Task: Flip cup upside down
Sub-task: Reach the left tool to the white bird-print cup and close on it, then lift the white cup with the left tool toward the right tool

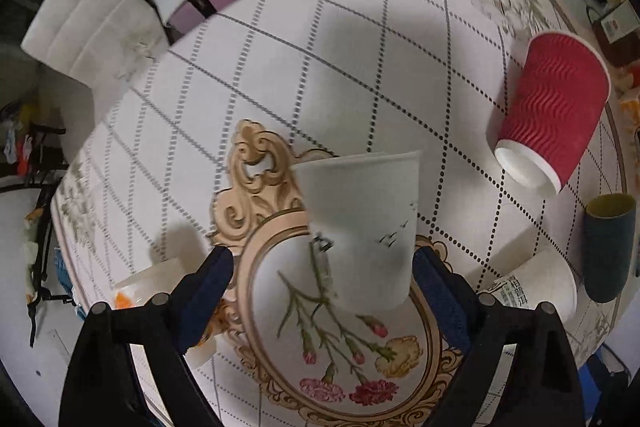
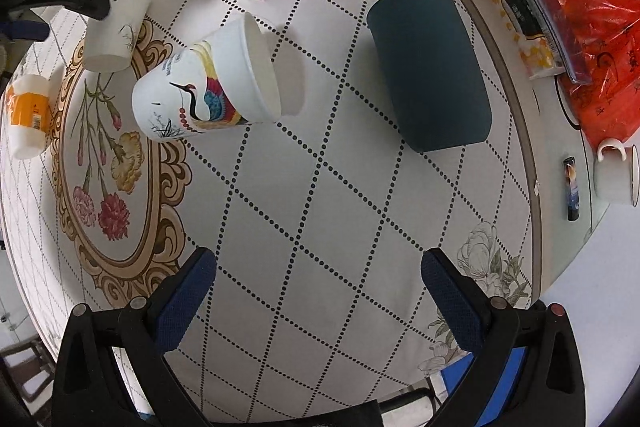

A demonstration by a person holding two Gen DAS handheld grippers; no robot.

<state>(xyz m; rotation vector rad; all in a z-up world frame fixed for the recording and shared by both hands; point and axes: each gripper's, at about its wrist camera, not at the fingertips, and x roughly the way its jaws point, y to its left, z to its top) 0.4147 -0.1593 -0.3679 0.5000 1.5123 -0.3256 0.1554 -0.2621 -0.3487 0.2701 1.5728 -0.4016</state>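
I am holding my left gripper (image 1: 320, 267) pointing down over the white cup (image 1: 360, 227), which is sitting at the top edge of the floral medallion (image 1: 276, 311) on the tablecloth (image 1: 280, 67). The jaws are standing open around the cup without clamping it: one pad is lying against its side, while the other is hanging well clear. That uneven straddle is what is worrying me. If I am closing from here, the touching pad is likely pushing the light paper cup sideways before the far pad arrives, so it may be skidding or tipping instead of being caught. Squeezing too hard is risking a crushed wall; squeezing too softly is risking a slip during the turn-over. I cannot tell for sure which end of the cup is facing up, so I may be misjudging the grip height too. My right gripper (image 2: 320, 267) is hanging open and empty over bare cloth, near the crane-printed cup (image 2: 200, 95) lying on its side, and a careless swing could be setting that one rolling.
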